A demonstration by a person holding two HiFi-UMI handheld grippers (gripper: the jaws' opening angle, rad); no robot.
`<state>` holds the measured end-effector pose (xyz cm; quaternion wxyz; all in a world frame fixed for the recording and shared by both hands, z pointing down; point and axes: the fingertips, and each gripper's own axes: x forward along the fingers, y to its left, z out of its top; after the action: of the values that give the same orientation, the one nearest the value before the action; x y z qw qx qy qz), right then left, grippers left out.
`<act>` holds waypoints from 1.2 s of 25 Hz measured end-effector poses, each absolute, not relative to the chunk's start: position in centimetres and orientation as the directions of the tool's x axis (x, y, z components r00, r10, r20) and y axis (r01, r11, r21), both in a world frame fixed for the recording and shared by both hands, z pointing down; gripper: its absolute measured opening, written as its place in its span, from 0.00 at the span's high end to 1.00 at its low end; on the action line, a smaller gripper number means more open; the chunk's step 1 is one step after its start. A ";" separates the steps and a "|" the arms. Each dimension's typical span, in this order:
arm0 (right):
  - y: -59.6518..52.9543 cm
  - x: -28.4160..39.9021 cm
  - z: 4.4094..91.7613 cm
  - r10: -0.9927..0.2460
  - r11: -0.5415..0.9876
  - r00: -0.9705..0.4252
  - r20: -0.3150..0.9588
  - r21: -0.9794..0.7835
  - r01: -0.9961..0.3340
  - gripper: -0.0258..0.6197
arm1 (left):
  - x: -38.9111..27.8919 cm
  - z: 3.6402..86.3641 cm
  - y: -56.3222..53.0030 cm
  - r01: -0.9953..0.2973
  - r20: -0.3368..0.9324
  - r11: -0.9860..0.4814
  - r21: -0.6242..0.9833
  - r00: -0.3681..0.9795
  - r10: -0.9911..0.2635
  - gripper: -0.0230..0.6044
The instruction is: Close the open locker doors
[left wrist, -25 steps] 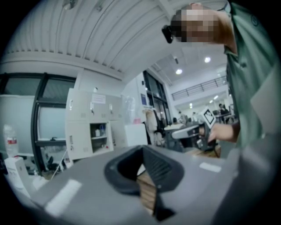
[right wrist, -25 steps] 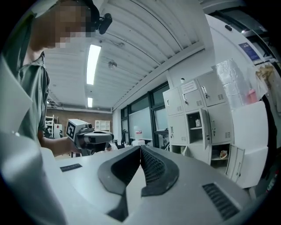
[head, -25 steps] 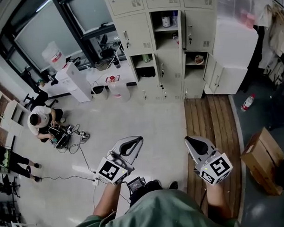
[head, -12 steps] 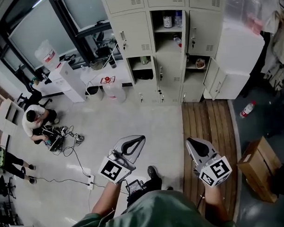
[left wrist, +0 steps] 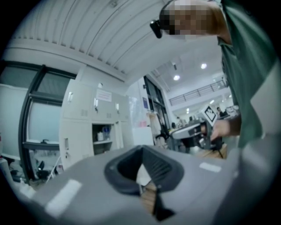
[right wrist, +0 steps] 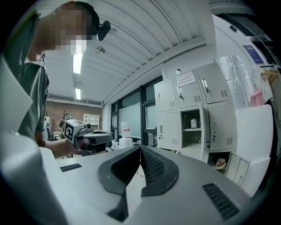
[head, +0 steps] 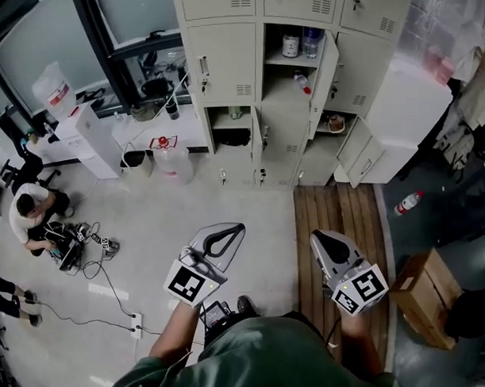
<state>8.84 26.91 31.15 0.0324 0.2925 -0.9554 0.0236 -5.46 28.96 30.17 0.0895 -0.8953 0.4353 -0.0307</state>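
The cream locker bank (head: 221,39) stands ahead, past the floor, at the top of the head view. Several of its doors hang open: an upper compartment (head: 289,48) holding bottles, with its door (head: 327,63) swung right, a lower left compartment (head: 230,122), and a low right one with a bowl (head: 333,120). My left gripper (head: 230,230) and right gripper (head: 318,238) are held low in front of my body, far from the lockers, both shut on nothing. The lockers (left wrist: 94,132) show small behind the left gripper (left wrist: 141,150). The right gripper (right wrist: 140,147) points toward the open compartment (right wrist: 193,125).
A water dispenser (head: 90,138) and jugs (head: 168,158) stand left of the lockers. A person (head: 28,208) crouches by cables at the left, with a power strip (head: 136,321) nearby. On the right are wooden planks (head: 339,217), a white cabinet (head: 406,111), a floor bottle (head: 406,201) and a cardboard box (head: 425,293).
The lockers have drawn nearer and slid left in the head view as I walk toward them. Both grippers stay shut and held as before.
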 end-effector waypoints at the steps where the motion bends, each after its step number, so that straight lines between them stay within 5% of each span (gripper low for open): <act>1: 26.3 8.2 31.3 -0.556 0.828 -0.827 0.082 -0.030 -0.560 0.95 | -5.8 30.2 28.2 -0.769 -0.031 -0.609 -0.192 0.625 -0.780 0.96; 16: 13.7 2.9 35.5 -0.486 0.861 -0.863 0.138 -0.091 -0.500 0.95 | -10.6 33.4 17.3 -0.823 0.001 -0.561 -0.093 0.563 -0.826 0.96; 30: -1.5 2.1 39.1 -0.357 0.923 -0.925 0.128 -0.101 -0.371 0.95 | -8.5 36.6 3.8 -0.853 0.069 -0.490 -0.179 0.485 -0.872 0.96</act>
<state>2.06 -1.46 39.08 0.0538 0.1859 -0.9791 0.0619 -8.52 3.76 36.61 0.0601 -0.8597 0.5016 -0.0753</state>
